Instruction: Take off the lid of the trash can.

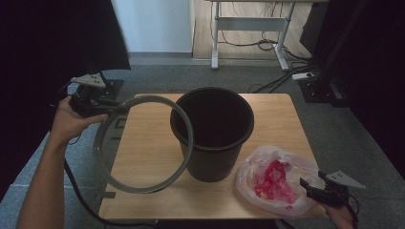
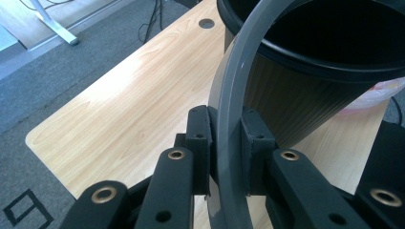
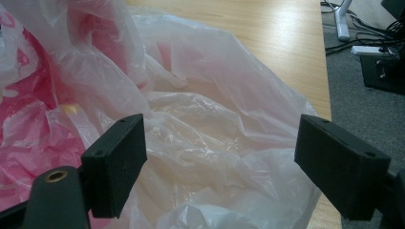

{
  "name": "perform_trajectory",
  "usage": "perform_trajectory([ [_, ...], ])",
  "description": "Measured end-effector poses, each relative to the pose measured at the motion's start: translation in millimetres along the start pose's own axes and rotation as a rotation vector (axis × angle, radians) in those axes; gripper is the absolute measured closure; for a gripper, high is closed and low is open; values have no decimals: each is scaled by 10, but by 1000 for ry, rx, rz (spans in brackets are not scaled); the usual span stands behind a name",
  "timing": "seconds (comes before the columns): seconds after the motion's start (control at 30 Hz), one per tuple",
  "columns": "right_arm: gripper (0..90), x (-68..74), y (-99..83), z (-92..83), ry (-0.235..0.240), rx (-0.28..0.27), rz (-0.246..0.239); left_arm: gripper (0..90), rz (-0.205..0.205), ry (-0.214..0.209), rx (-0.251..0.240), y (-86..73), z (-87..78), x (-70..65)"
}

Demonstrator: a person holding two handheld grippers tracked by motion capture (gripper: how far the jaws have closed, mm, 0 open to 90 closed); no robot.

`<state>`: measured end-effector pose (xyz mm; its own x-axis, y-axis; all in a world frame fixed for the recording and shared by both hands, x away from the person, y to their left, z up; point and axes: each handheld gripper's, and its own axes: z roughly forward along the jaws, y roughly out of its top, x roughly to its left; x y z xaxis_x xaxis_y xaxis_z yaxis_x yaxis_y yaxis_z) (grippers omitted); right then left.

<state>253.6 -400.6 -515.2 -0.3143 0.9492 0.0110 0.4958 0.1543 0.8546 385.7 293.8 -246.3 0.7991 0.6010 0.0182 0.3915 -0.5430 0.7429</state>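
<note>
My left gripper (image 1: 113, 109) (image 2: 225, 143) is shut on a grey plastic ring (image 1: 143, 143) (image 2: 234, 95), held off the table's left side. The ring tilts, its lower edge near the wooden table (image 1: 148, 195) and its right side leaning against a black bucket (image 1: 212, 133) (image 2: 305, 62) that stands upright mid-table. A crumpled clear plastic bag with red print (image 1: 274, 179) (image 3: 191, 119) lies at the front right. My right gripper (image 1: 310, 187) (image 3: 219, 162) is open just beside the bag, its jaws wide apart over the bag's edge, not pressing it.
The table (image 2: 119, 109) has a cable hole (image 2: 206, 23) near the far edge. Grey carpet surrounds it. A desk frame (image 1: 248, 33) with cables stands behind, and dark curtains hang at both sides.
</note>
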Motion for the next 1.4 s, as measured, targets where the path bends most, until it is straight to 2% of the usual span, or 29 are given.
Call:
perform_trajectory([
  [0.23,176,8,1,5,1,1,-4,769,-2,9,12,-78,-31,8],
  [0.33,176,11,2,8,1,1,-5,769,-4,19,-6,-128,-52,19],
  [1.0,176,13,-3,12,0,3,-5,771,-14,5,21,-391,33,36],
  [1.4,176,25,-3,22,1,5,-7,771,-26,12,25,-513,-31,48],
])
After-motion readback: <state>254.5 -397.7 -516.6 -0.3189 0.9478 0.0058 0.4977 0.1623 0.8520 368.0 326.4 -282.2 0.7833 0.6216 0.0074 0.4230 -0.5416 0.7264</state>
